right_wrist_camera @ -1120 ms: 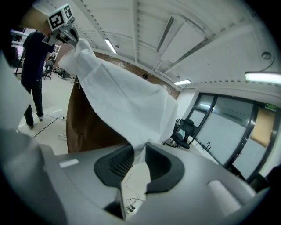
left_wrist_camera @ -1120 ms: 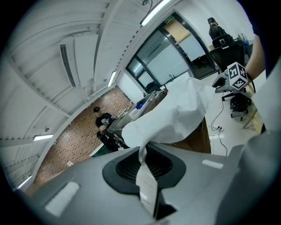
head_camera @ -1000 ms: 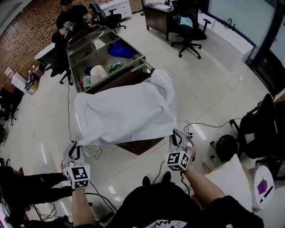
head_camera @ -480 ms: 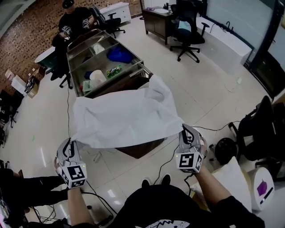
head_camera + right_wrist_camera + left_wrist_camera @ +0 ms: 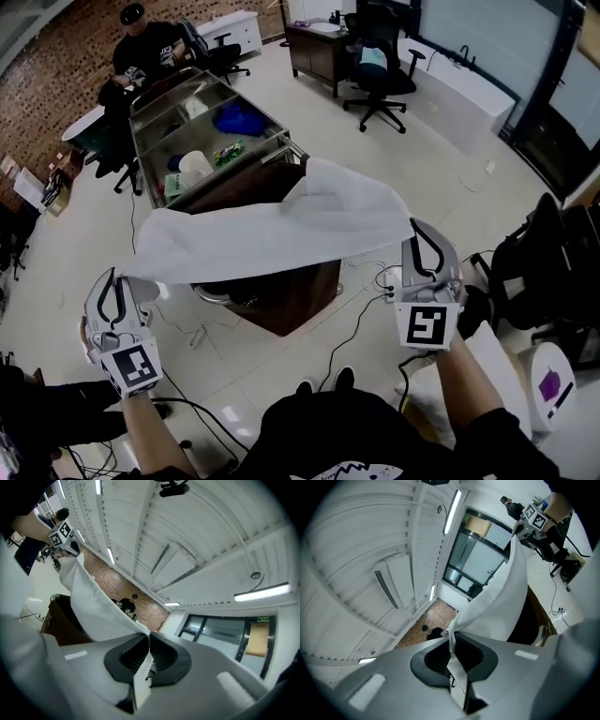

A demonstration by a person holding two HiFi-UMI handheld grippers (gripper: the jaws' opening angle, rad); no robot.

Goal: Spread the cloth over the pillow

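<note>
Left tool (image 5: 122,281), right tool (image 5: 419,234) clamping corners of cloth (image 5: 281,230), edge stretched between

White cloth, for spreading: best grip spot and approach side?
The two near corners, one per gripper, coming from the person's side with jaws level. The cloth is a thin limp sheet; its near edge hangs stretched between the left gripper and right gripper, both shut on corners.

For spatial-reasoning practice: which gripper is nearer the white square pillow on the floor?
Right. The right gripper is beside the white square pillow; the left gripper is far across the view.
</note>
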